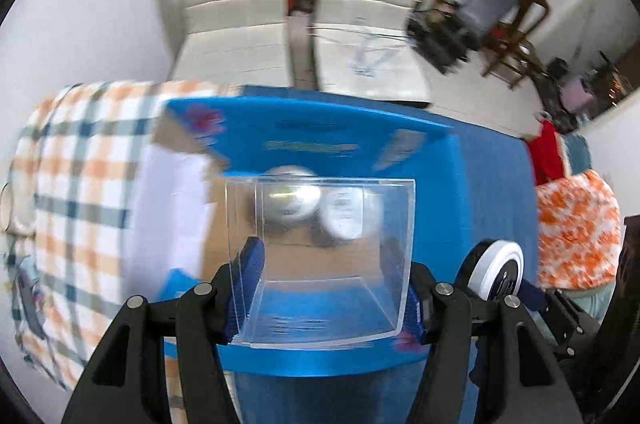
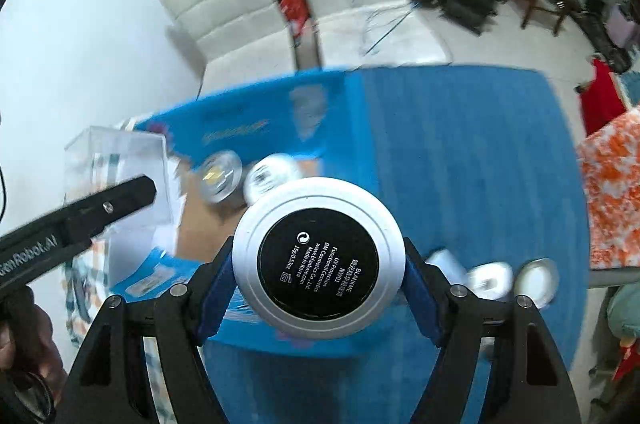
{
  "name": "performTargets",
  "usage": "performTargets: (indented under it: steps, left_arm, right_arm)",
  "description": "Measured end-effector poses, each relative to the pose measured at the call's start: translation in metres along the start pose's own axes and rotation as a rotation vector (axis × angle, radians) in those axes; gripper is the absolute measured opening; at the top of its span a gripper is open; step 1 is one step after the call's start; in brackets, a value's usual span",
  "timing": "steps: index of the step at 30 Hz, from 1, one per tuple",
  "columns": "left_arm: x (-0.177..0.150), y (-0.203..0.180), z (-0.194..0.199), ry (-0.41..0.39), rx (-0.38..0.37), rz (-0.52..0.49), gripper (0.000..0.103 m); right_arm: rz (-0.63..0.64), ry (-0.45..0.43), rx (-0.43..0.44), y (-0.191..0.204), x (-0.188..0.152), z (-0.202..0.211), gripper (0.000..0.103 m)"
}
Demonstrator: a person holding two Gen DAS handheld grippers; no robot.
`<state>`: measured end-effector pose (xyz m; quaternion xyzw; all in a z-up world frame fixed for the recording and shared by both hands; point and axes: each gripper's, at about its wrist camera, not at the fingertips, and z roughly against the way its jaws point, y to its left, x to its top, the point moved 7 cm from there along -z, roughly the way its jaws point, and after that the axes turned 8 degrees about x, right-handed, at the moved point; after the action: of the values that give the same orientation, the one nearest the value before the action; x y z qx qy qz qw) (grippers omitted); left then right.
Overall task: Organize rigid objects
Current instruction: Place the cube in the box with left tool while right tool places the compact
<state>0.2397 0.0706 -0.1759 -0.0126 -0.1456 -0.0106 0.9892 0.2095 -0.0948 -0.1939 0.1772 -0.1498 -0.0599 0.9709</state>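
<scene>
The left gripper (image 1: pixel 326 288) has its jaws clamped on a clear acrylic box (image 1: pixel 320 256), open side facing forward, held just above the blue cardboard box (image 1: pixel 304 139), presumably so it can be lowered in upright. Inside the cardboard box, two round jars (image 2: pixel 248 175) already lie side by side on the brown floor. To their right, the right gripper (image 2: pixel 318 264) has its jaws clenched on a white round compact (image 2: pixel 318 256), base toward the camera, poised over the near edge of the cardboard box. Its black label reads "BLANKME", "UV Protection", "BM Cosmetics Co., Ltd", "Made in Korea". Further right, three small white jars (image 2: pixel 492 278) wait on the blue table (image 2: pixel 480 151).
</scene>
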Motion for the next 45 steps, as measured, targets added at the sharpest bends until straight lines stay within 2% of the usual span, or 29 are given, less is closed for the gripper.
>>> performTargets:
  steps: [3, 8, 14, 24, 34, 36, 38, 39, 42, 45]
  left_arm:
    - [-0.001, 0.035, -0.026, 0.035, 0.037, 0.031, 0.058]
    - [-0.005, 0.071, -0.088, 0.135, 0.074, 0.044, 0.058]
    - [0.006, 0.071, -0.135, 0.195, 0.101, 0.018, 0.058]
    - [0.017, 0.062, -0.162, 0.244, 0.1, -0.024, 0.059]
    - [0.012, 0.068, -0.147, 0.258, 0.072, 0.0, 0.059]
    - [0.011, 0.072, -0.141, 0.253, 0.072, 0.006, 0.066]
    - [0.009, 0.073, -0.133, 0.246, 0.035, 0.016, 0.075]
    - [0.008, 0.073, -0.128, 0.242, 0.02, 0.025, 0.082]
    - [0.007, 0.076, -0.113, 0.221, 0.036, 0.016, 0.1]
    - [0.001, 0.077, -0.097, 0.201, 0.052, 0.004, 0.103]
  right_arm:
    - [0.004, 0.049, -0.023, 0.019, -0.007, -0.033, 0.078]
    - [-0.003, 0.135, -0.083, 0.03, -0.015, -0.085, 0.078]
    - [0.015, 0.205, -0.175, 0.027, -0.015, -0.125, 0.078]
    - [-0.045, 0.294, -0.2, 0.015, -0.025, -0.16, 0.078]
    - [-0.076, 0.334, -0.175, 0.012, -0.027, -0.17, 0.079]
    - [-0.082, 0.335, -0.173, 0.011, -0.026, -0.168, 0.08]
    - [-0.088, 0.333, -0.177, 0.009, -0.027, -0.165, 0.082]
    - [-0.088, 0.33, -0.176, 0.008, -0.027, -0.162, 0.083]
    - [-0.082, 0.315, -0.178, 0.011, -0.025, -0.149, 0.087]
    - [-0.066, 0.287, -0.177, 0.015, -0.024, -0.133, 0.094]
